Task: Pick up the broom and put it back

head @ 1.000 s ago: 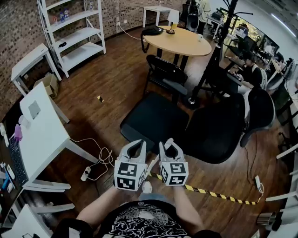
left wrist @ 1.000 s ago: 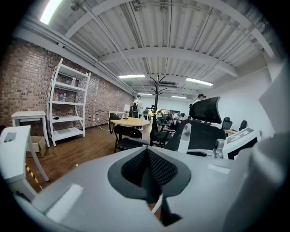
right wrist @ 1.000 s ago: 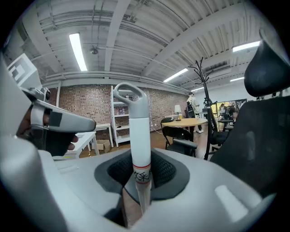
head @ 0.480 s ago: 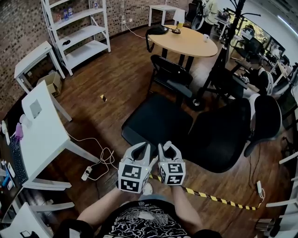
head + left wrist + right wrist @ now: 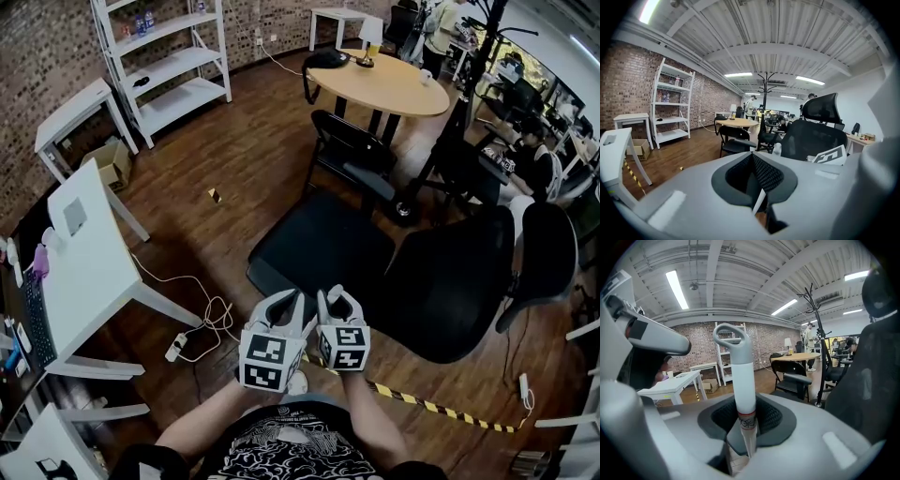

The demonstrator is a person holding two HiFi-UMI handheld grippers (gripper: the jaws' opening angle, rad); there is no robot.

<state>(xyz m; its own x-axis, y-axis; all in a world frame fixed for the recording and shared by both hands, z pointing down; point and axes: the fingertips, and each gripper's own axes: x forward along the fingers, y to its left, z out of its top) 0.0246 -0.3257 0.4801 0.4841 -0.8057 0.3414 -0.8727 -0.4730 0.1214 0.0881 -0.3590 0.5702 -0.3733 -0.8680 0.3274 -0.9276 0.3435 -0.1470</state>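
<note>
Carrying goes best with the broom (image 5: 742, 380) upright. The right gripper (image 5: 337, 305) is clamped on its white handle below the grey loop, and the left gripper (image 5: 279, 309), close beside it, is closed on the thin white pole. Both grips should hold firm and move as one, steering the broom round the black chairs (image 5: 441, 281) and the floor cable (image 5: 202, 314).
</note>
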